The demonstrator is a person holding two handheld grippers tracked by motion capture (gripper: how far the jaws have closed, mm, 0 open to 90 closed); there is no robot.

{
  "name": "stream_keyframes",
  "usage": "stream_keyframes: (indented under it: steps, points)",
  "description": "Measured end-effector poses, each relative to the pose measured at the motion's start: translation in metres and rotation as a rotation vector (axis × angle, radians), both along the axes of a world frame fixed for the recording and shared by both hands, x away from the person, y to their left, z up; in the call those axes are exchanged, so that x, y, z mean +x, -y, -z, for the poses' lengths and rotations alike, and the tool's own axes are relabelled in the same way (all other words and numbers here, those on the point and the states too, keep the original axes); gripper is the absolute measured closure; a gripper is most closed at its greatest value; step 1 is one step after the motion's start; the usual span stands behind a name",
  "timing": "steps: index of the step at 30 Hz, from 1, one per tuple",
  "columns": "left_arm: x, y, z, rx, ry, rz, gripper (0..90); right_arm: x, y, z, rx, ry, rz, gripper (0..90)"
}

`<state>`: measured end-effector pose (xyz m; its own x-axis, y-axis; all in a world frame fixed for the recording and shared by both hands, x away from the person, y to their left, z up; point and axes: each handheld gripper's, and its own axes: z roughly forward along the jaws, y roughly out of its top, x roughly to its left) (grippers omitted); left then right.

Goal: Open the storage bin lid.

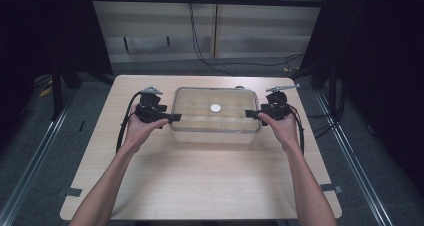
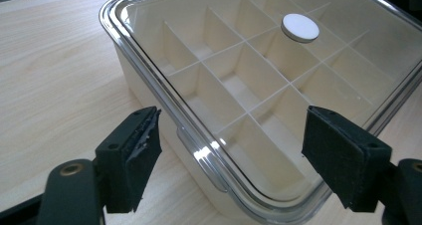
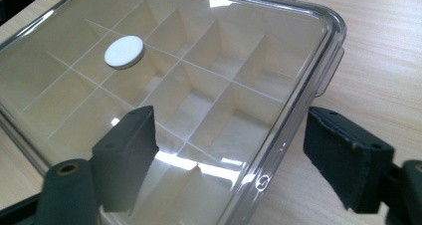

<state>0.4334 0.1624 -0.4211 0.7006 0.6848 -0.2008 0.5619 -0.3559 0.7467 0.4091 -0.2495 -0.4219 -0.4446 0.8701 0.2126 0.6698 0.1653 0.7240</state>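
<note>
The divided box [image 1: 215,117] w/ clear lid [image 2: 259,75] sat mid-table [image 1: 200,186], a white round disc [image 1: 215,108] at the lid's centre. Left gripper [image 1: 172,118] was at the box's left end, right gripper [image 1: 250,114] at its right end. Both had jaws wide apart, straddling the lid's edge, pads not pressing on it; nothing held.

In the right gripper view, the right gripper [image 3: 231,160] hangs over the near corner of a divided box [image 3: 199,110] with a clear lid [image 3: 278,85]. Its two black fingers [image 3: 127,155] stand wide apart, one above the lid, the other over the wooden surface [image 3: 378,60]. A white round knob [image 3: 124,52] sits on the lid, farther off to the left.
</note>
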Motion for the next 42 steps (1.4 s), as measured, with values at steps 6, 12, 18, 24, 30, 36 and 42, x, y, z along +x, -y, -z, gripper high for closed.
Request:
stream_keyframes:
  steps: [6,12,18,24,30,36,42]
  points:
    - [0.008,0.001,0.008,-0.011,-0.03,-0.013,21.9,0.005,0.002,0.006,0.0,-0.027,0.019,20.4]
    - [0.01,0.001,0.012,-0.017,-0.034,-0.007,22.6,0.009,0.001,0.012,0.028,-0.043,0.017,20.1]
    - [0.013,0.002,0.016,-0.011,-0.051,-0.015,22.3,0.011,-0.007,0.015,0.012,-0.05,0.02,13.8]
    - [0.017,0.002,0.022,-0.016,-0.061,-0.015,23.0,0.014,-0.008,0.02,0.011,-0.085,0.007,13.9]
    - [0.02,0.003,0.024,-0.025,-0.066,-0.012,22.4,0.016,-0.011,0.023,0.028,-0.098,0.017,11.8]
    - [0.023,0.008,0.025,-0.022,-0.078,0.004,19.6,0.02,-0.015,0.025,0.036,-0.111,0.02,8.7]
    - [0.026,0.016,0.024,-0.008,-0.101,0.015,17.0,0.022,-0.015,0.026,0.038,-0.112,0.018,8.1]
